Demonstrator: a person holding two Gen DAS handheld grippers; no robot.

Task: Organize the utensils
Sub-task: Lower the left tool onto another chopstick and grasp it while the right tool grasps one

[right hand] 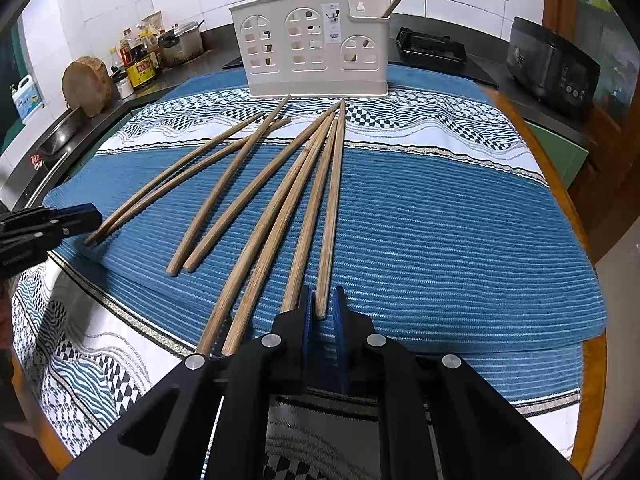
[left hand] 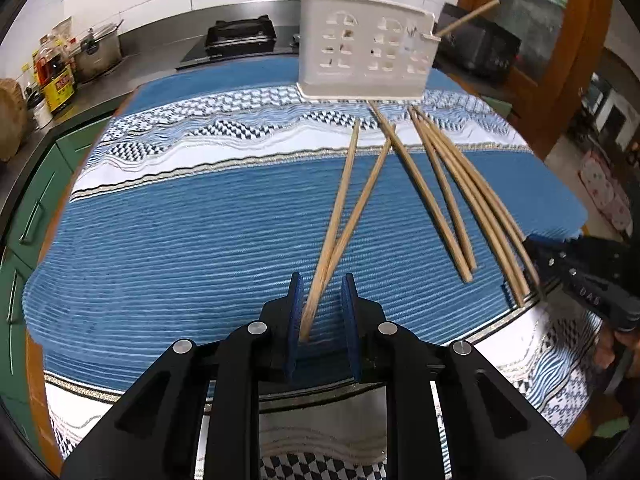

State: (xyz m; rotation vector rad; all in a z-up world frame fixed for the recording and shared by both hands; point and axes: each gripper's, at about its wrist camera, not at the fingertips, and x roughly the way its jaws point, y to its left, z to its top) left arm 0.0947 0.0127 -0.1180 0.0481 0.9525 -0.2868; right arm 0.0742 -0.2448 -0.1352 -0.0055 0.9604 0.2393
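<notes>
From the left wrist camera, the left gripper (left hand: 322, 312) has its blue pads spread apart around the near ends of two crossed wooden chopsticks (left hand: 340, 216) lying on the blue striped woven cloth (left hand: 180, 240), with the white perforated plastic utensil holder (left hand: 366, 48) standing at the far edge. From the right wrist camera, the right gripper (right hand: 321, 312) is likewise parted, straddling the near tip of the rightmost wooden chopstick (right hand: 332, 208) of the fanned row, unclamped.
</notes>
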